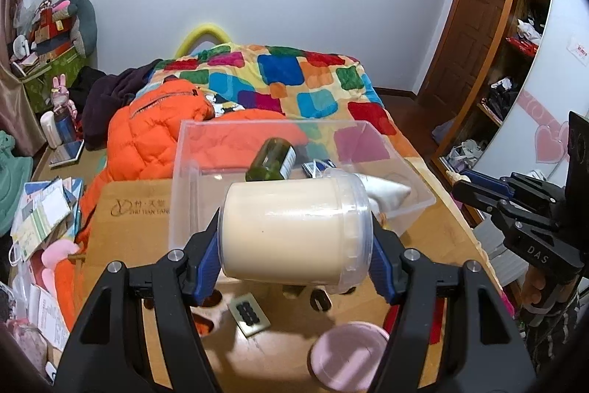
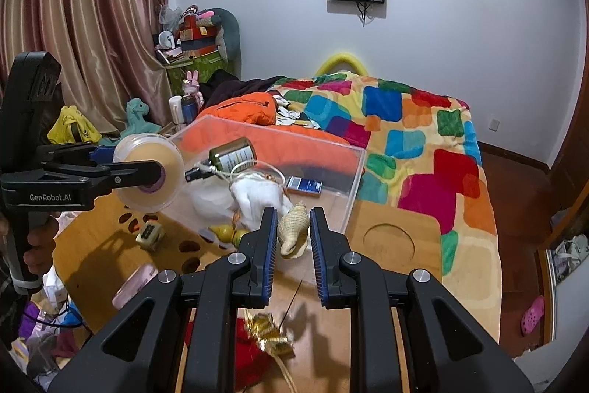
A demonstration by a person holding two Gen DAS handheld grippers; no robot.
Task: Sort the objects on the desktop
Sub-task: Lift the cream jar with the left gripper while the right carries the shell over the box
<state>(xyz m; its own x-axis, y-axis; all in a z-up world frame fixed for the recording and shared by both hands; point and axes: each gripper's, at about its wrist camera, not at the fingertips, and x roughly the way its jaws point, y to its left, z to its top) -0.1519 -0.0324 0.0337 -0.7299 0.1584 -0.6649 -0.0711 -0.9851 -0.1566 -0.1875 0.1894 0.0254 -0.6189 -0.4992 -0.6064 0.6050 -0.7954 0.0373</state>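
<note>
The left tongs [image 1: 296, 242] clench a cream-filled, clear plastic jar [image 1: 294, 227] on its side, raised above the wooden desk [image 1: 287, 334]; the jar hides much of the desk under it. Behind it stands a clear plastic bin [image 1: 390, 150] holding a dark green glass bottle [image 1: 270, 159], a white cloth bundle [image 2: 257, 197] and a small blue box [image 2: 303, 186]. A ridged, beige seashell [image 2: 292, 227] sits between the blue pads of the right tongs [image 2: 292, 227], gripped. Below, a gold and red ornament [image 2: 267, 334] is blurred and partly hidden.
</note>
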